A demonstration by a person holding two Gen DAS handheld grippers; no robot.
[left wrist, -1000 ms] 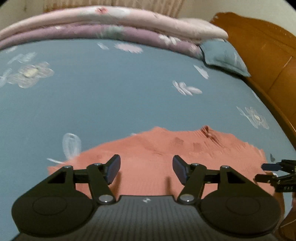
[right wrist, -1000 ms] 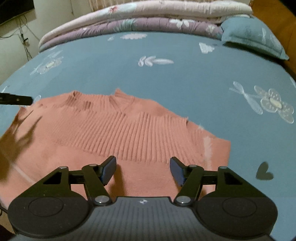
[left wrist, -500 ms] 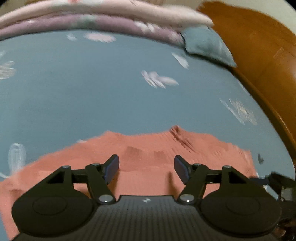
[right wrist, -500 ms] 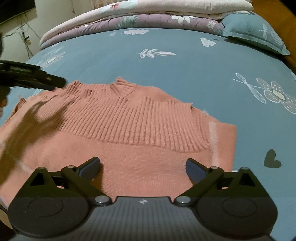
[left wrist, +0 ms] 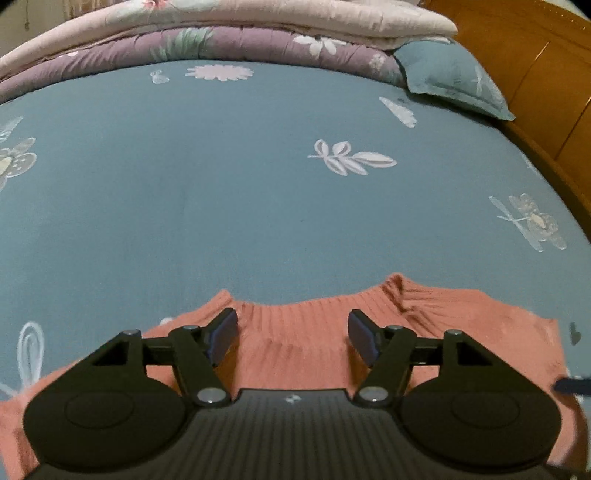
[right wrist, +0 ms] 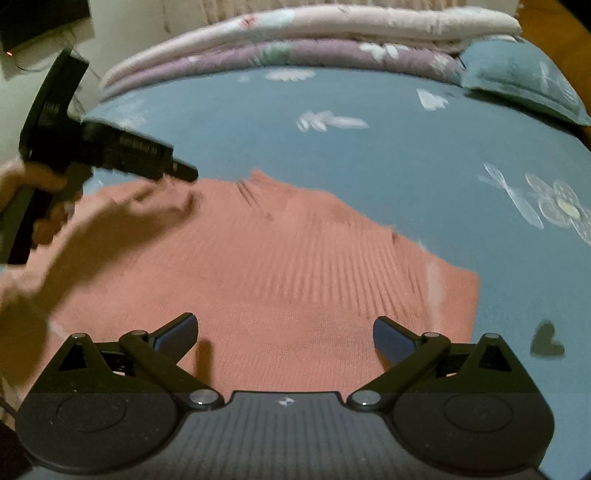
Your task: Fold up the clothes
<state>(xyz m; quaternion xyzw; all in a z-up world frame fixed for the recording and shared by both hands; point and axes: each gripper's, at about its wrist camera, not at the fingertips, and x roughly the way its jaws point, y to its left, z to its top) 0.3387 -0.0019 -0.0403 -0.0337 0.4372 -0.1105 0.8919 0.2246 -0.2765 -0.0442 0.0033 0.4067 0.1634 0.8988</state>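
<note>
A salmon-pink ribbed knit sweater [right wrist: 280, 266] lies flat on the blue floral bedsheet, its collar pointing away from me; it also shows in the left wrist view [left wrist: 295, 339]. My left gripper [left wrist: 293, 334] is open and empty, hovering over the sweater's upper edge near the collar. In the right wrist view the left gripper's body [right wrist: 99, 147] hangs above the sweater's far left part. My right gripper [right wrist: 284, 338] is open wide and empty over the sweater's lower half. Its tip [left wrist: 572, 386] shows at the right edge of the left wrist view.
The blue sheet [left wrist: 258, 184] with white flower prints covers the bed. Folded pink and purple quilts [left wrist: 240, 33] and a blue pillow [left wrist: 450, 81] lie at the far end. A wooden headboard [left wrist: 546, 85] runs along the right side.
My left gripper has moved forward toward the sweater's collar edge and risen. My right gripper has opened wider. The sweater has stayed flat.
</note>
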